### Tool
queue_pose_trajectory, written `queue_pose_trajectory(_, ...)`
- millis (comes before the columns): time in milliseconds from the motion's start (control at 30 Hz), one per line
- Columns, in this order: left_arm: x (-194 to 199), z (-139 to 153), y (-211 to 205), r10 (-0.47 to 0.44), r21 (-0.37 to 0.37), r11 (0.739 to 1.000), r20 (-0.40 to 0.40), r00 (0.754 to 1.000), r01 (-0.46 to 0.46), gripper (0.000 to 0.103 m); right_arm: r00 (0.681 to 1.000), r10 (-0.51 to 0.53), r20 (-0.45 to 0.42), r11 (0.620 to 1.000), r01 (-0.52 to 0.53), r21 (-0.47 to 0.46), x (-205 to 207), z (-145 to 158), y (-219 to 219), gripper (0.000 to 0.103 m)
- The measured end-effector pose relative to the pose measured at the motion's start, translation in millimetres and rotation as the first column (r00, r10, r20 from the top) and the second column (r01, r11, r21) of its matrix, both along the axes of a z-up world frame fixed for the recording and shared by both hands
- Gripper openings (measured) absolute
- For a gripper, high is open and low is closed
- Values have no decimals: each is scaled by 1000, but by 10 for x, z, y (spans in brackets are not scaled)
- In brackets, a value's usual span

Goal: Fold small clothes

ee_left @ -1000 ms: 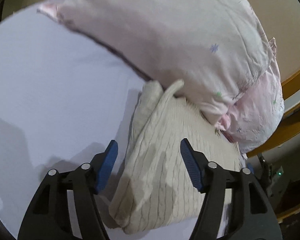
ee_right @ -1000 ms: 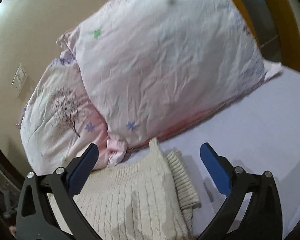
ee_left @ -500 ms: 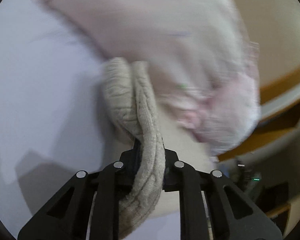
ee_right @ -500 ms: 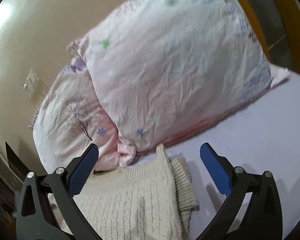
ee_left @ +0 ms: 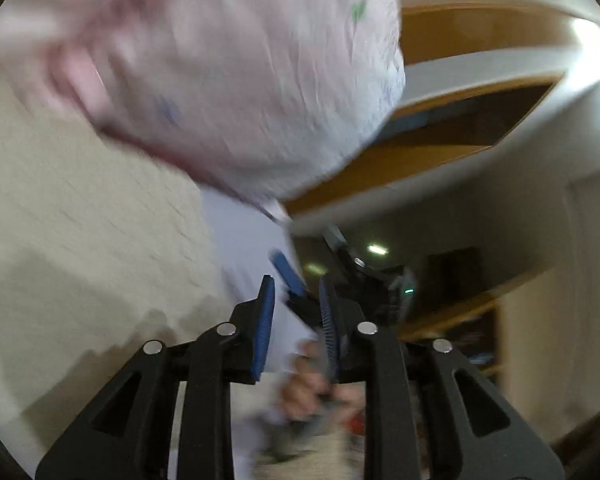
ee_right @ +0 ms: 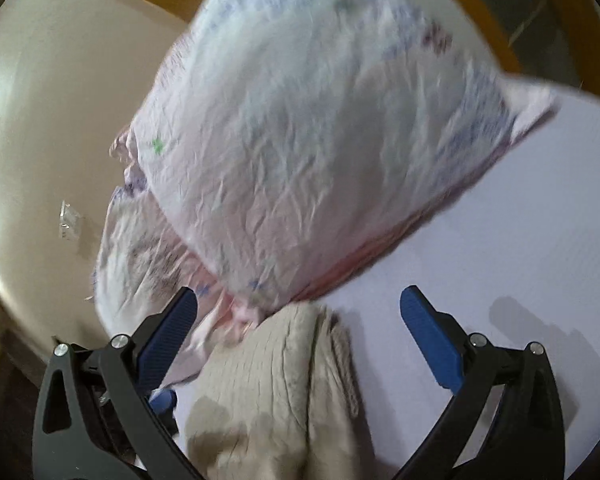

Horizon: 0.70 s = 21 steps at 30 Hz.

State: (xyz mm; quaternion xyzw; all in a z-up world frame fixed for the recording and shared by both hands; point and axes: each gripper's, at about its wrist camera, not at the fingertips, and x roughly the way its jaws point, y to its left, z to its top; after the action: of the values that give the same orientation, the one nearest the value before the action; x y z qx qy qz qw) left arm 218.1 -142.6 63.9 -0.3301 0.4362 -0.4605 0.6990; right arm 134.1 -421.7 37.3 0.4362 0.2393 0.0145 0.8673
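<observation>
A cream cable-knit sweater (ee_right: pixel 276 384) lies folded on the pale lilac bed sheet (ee_right: pixel 520 248), its far edge against the pillows. It also fills the left of the blurred left wrist view (ee_left: pixel 84 248). My right gripper (ee_right: pixel 298 312) is wide open above the sweater's far end, holding nothing. My left gripper (ee_left: pixel 296 308) is partly open and empty, to the right of the sweater near the bed's edge. Past its fingers the right gripper's blue pad and a hand show.
Two pale pink printed pillows (ee_right: pixel 320 132) are stacked at the head of the bed, also in the left wrist view (ee_left: pixel 240 80). A wooden headboard (ee_left: pixel 460 32) and a beige wall (ee_right: pixel 52 112) stand behind them. The room beyond the bed edge is dim.
My left gripper closed on the sweater's edge half a second ago, then let go and swung right toward the bed's edge. The sweater lies more bunched. My right gripper stayed open.
</observation>
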Motion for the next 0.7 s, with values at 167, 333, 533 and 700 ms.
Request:
queue_pose_trajectory(167,-194,25,693,219,310,913,180,959,-266,64,958,196,-211,980,-186,66,348,-259,214,101)
queue_pose_trajectory(333,-213,-263,830,246,423,863,126,961,-276,75,920,273,-282,960,-278,25,486,-354,474,99)
queue_pose_trajectory(533,-271,-526,655,212,467,853,99,972,-233,85,882,343,-322,936,-350,37,561,-483,664,85)
queue_pose_trajectory(700,-281,-640,564,213,444,864,108,971,-239,68,892,360,-272,933,-347,97,546,-544,685,39)
